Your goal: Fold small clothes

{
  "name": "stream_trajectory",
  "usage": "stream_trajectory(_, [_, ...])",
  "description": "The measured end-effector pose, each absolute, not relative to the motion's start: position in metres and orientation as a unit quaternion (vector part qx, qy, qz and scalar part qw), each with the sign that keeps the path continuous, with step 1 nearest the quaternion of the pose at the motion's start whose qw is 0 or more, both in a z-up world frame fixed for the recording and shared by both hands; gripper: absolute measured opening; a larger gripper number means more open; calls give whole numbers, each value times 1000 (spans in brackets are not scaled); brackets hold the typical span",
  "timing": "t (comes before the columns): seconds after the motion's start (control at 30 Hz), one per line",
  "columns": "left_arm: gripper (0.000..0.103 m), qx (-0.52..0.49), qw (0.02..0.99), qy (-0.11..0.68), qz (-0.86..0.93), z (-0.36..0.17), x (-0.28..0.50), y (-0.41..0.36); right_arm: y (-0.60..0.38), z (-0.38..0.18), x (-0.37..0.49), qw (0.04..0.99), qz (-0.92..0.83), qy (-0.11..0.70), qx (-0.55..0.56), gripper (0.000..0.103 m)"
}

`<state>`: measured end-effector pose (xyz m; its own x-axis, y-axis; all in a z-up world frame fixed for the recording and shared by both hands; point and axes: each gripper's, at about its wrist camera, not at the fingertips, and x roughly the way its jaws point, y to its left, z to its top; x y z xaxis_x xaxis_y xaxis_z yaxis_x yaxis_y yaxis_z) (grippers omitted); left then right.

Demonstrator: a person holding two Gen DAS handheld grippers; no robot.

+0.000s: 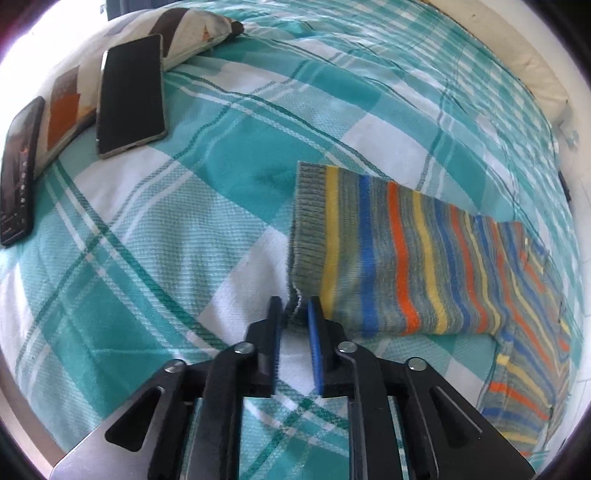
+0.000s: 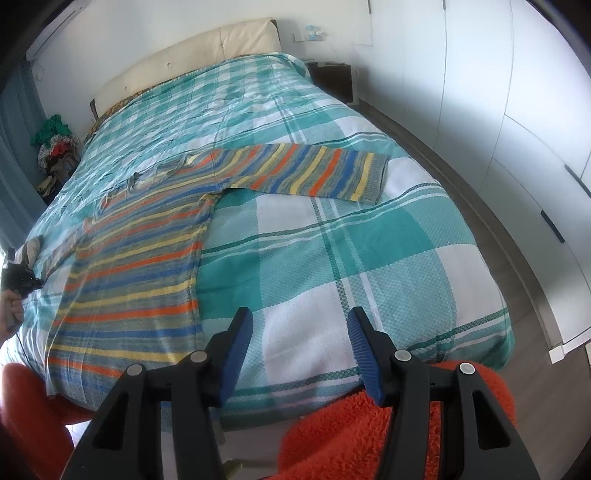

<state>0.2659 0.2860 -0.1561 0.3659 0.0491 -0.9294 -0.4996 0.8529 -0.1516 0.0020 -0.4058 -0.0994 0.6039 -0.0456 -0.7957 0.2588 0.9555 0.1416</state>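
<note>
**One striped sweater spread flat on the bed, both grippers free of it**

One striped sweater [image 2: 133,266] is seen lying flat on the checked bedspread [image 2: 332,258], its body at 9 o'clock in the right wrist view and one sleeve [image 2: 306,171] stretched out toward 1 o'clock. No second garment is counted on the bed.

Two grippers are counted. The left gripper [image 1: 295,306] is held at the ribbed cuff [image 1: 306,221] of a sleeve; its jaws stand partly apart, with the cuff's corner lying between them and no pad seen pressing on it. The right gripper [image 2: 301,325] is held over bare bedspread at the bed's near edge, its jaws parted about halfway and nothing between them.

Only in the left wrist view are two phones [image 1: 131,96] and one patterned pillow [image 1: 184,29] shown, at 10 to 11 o'clock. Only in the right wrist view are shown the whole sweater, the headboard [image 2: 184,55], white wardrobe doors [image 2: 498,110], an orange fluffy fabric [image 2: 332,435] and, at 9 o'clock, a hand [image 2: 11,306].
</note>
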Motion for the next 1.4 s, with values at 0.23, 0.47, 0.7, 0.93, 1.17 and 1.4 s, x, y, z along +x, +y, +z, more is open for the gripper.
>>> stream_trajectory(0.23, [87, -284, 818, 476, 155, -145, 291, 325, -409, -103, 7, 880, -88, 448, 129, 57])
stream_trajectory(0.47, [2, -243, 812, 514, 133, -175, 333, 303, -400, -107, 13, 874, -97, 464, 108, 57])
stream_trajectory(0.7, [1, -169, 816, 506, 223, -177, 324, 298, -396, -108, 19, 872, -99, 468, 100, 57])
stream_trajectory(0.93, [27, -153, 807, 522, 229, -171, 321, 295, -397, -108, 16, 873, -97, 468, 100, 57])
stream_trajectory(1.17, [60, -102, 843, 497, 178, -121, 242, 260, -404, -108, 24, 865, -71, 479, 129, 66])
stream_trajectory(1.4, [60, -47, 876, 479, -7, -116, 183, 136, -346, -101, 109, 874, 71, 469, 110, 64])
